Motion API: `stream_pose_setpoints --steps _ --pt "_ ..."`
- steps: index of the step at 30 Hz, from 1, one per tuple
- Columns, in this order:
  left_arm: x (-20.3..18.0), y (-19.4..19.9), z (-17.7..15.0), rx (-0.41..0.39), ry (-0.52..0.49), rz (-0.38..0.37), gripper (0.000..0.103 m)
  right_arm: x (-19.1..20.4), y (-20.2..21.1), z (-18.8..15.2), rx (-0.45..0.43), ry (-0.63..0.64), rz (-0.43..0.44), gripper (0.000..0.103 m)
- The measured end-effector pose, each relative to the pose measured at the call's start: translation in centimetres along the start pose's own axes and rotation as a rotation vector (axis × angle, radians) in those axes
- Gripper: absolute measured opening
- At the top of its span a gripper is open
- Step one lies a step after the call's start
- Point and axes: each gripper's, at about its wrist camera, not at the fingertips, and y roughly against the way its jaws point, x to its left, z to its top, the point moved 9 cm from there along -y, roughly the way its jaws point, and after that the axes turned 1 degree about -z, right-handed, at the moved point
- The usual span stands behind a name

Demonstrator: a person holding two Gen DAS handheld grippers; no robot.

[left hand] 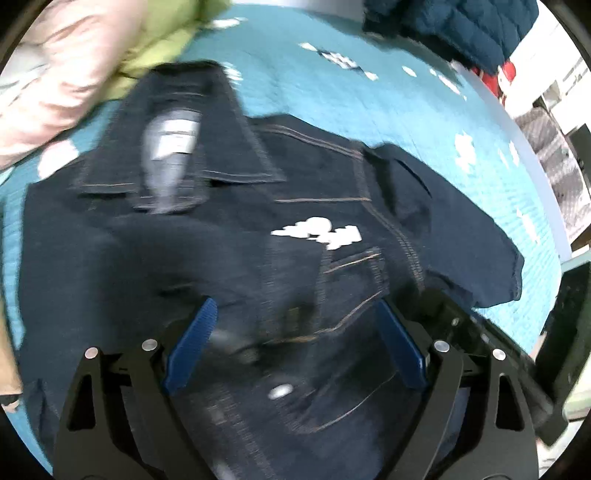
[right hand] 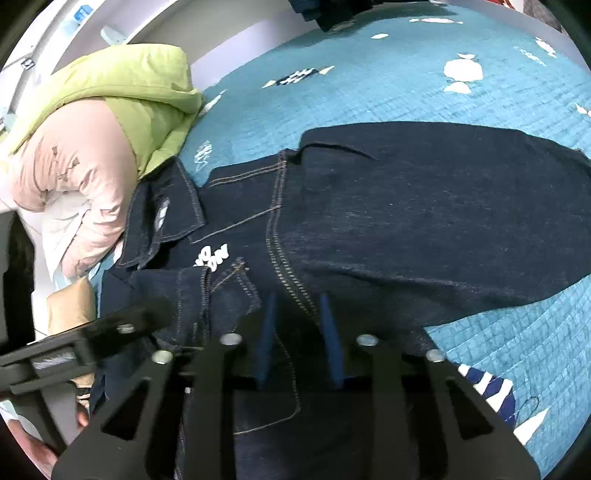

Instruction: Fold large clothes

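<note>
Denim jacket [right hand: 406, 206] lies spread on the bed, collar toward the head-end corner where the pillows sit, its body across the middle of the quilt [right hand: 369, 88]. One sleeve [right hand: 461, 177] is stretched out flat toward the far side. Near the front placket one panel looks turned over, a pocket seam lying on top of the white chest print [right hand: 212, 258], so my judgement is that folding has barely begun: sleeves still out, no halving done.

My left tool [left hand: 295, 317] hovers over the lower front of the jacket, blue fingers spread wide, nothing between them. Picture is smeared with motion here. My right tool [right hand: 297, 314] sits low over a double-stitched seam; its fingers stand a narrow way apart with cloth running between them, but I cannot tell whether they pinch it.

Materials: jacket is dark indigo denim, stiff-looking, tan contrast stitching, pale label [left hand: 177, 136] inside the collar. Quilt is teal, stitched in small squares, white and navy fish shapes. Beside the collar: a puffy lime-green jacket [right hand: 129, 88] and a soft pink pillow [right hand: 77, 155], both creased. Another dark quilted garment [left hand: 461, 26] lies at the far edge of the bed.
</note>
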Motion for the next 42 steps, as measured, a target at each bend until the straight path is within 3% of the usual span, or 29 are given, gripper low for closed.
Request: stream_pose_setpoints --steps 2,5,8,11,15,18,19,21,22,23,24,26,28,31,32,36,37,39,42 --pt "1.8 1.7 -0.4 -0.017 0.008 -0.006 0.088 1.2 0.2 -0.1 0.004 0.016 0.011 0.050" --pt "5.8 4.4 -1.2 -0.053 0.033 0.029 0.088 4.0 0.3 -0.6 0.014 0.045 0.069 0.054" --pt "9.7 5.4 -2.0 -0.071 0.069 0.093 0.089 7.2 -0.3 -1.8 0.034 0.120 0.094 0.057" --pt "14.1 5.3 -3.1 -0.041 0.116 0.164 0.089 8.8 -2.7 -3.2 0.084 0.163 0.058 0.057" --pt "19.2 4.6 -4.7 -0.014 0.192 0.196 0.089 10.1 -5.7 -4.7 0.151 0.129 0.117 0.057" --pt "22.0 3.6 -6.2 -0.005 0.255 0.178 0.089 9.9 -7.2 -4.9 0.144 0.106 0.096 0.059" --pt "22.2 3.5 -6.5 -0.027 0.274 0.143 0.089 9.9 -7.2 -4.8 0.126 0.092 0.103 0.058" --pt "22.3 3.7 -6.5 -0.086 0.274 0.120 0.088 10.8 -7.3 -4.9 0.129 0.165 0.088 0.034" --pt "22.4 3.7 -6.5 -0.092 0.265 0.127 0.078 11.2 -7.5 -4.9 0.124 0.201 0.075 0.012" --pt "22.7 3.6 -6.6 -0.090 0.253 0.154 0.069 11.1 -7.6 -4.8 0.116 0.203 0.063 0.004" --pt "22.9 3.6 -6.8 -0.091 0.262 0.150 0.066 10.9 -7.9 -4.7 0.117 0.177 0.074 0.005" --pt "23.5 4.0 -6.9 -0.097 0.290 0.131 0.046 10.4 -8.1 -4.4 0.111 0.111 0.111 0.004" --pt "23.3 4.6 -6.9 -0.093 0.309 0.083 0.030 10.3 -7.5 -3.7 0.081 0.118 0.086 0.004" --pt "22.8 5.3 -6.9 -0.096 0.294 0.100 0.021 10.5 -5.3 -2.0 0.007 0.148 0.058 0.004" --pt "22.6 5.3 -6.9 -0.092 0.298 0.107 0.012 10.5 -4.9 -1.3 -0.007 0.155 0.038 0.004" --pt "22.4 6.3 -7.3 -0.097 0.334 0.119 0.005 11.2 -4.0 1.7 -0.019 0.158 0.014 0.004" --pt "22.6 6.5 -7.3 -0.107 0.334 0.156 0.000 11.0 -4.0 2.1 -0.018 0.157 -0.007 0.004" --pt "23.4 6.0 -7.8 -0.095 0.347 0.192 0.000 10.6 -5.5 2.2 0.026 0.169 -0.062 0.004" --pt "24.7 4.2 -9.0 -0.057 0.436 0.098 0.000 8.4 -9.5 0.1 0.139 0.175 -0.145 0.004"
